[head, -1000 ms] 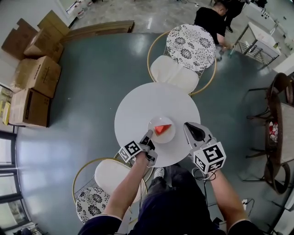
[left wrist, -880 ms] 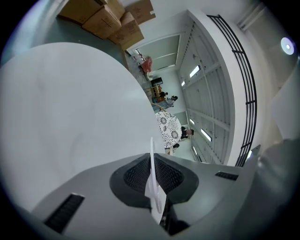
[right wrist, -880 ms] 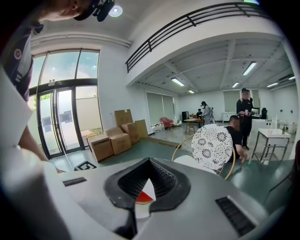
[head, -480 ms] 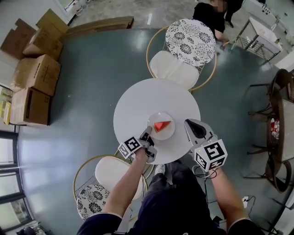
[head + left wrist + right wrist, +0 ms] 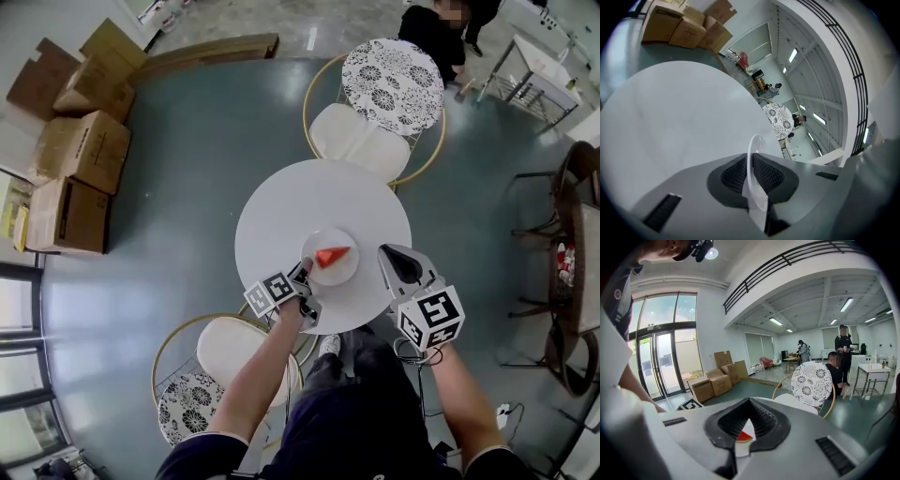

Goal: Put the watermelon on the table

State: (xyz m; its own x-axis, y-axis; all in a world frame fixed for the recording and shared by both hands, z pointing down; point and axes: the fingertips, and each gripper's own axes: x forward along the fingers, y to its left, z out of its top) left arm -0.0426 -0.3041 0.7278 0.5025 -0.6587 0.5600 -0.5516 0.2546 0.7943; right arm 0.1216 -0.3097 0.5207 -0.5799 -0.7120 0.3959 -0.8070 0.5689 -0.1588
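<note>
1. One round white table (image 5: 281, 220).
2. One plate (image 5: 342, 273).
3. One red watermelon (image 5: 331, 255) slice.
4. Two grippers: the left gripper (image 5: 305, 274) and the right gripper (image 5: 392, 261).
5. Two arms, a left arm (image 5: 258, 375) and a right arm (image 5: 464, 403).
6. Two white chairs with gold rims: one chair (image 5: 356, 141) and a second chair (image 5: 225, 352).
7. At least four brown boxes (image 5: 89, 150) by the wall; they sit too close together to count for sure.
8. One small table (image 5: 534, 66) far off.
9. Three people far across the room: one low person (image 5: 833, 376), one standing person (image 5: 843, 357) and one more person (image 5: 804, 352) further back.
</note>
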